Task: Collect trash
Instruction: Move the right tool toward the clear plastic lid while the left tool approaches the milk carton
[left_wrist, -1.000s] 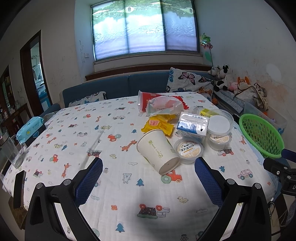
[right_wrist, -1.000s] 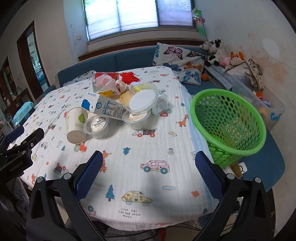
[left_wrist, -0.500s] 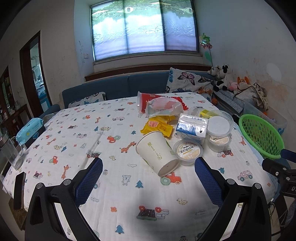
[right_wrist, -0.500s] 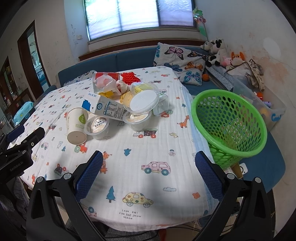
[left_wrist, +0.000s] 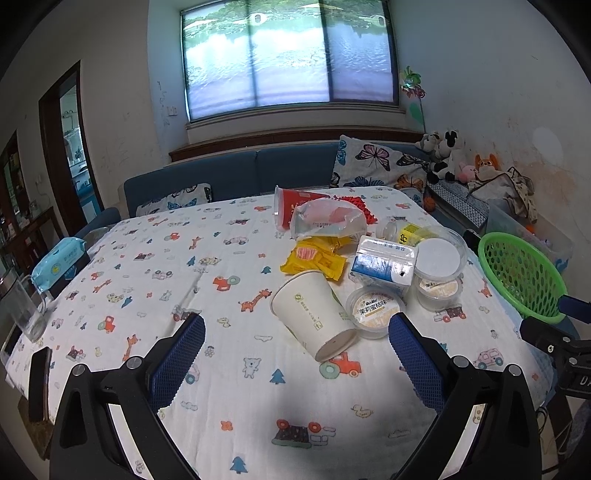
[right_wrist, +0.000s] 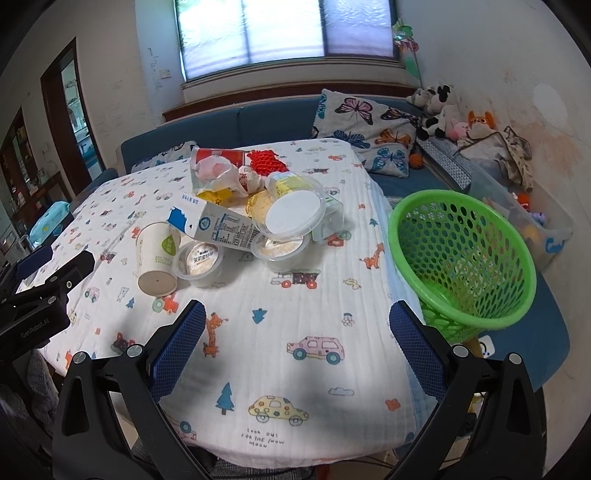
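Both grippers (left_wrist: 295, 354) (right_wrist: 297, 332) gape; left gripper's print perhaps "GenRobot.AI".

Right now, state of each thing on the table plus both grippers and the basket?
left gripper: open, empty
right gripper: open, empty
paper cup: tipped on its side
milk carton: lying flat, propped on the tubs
red cup: on its side
lidded tub: upright, sealed
green basket: tilted, beside the table, looks empty
glass jug: upright
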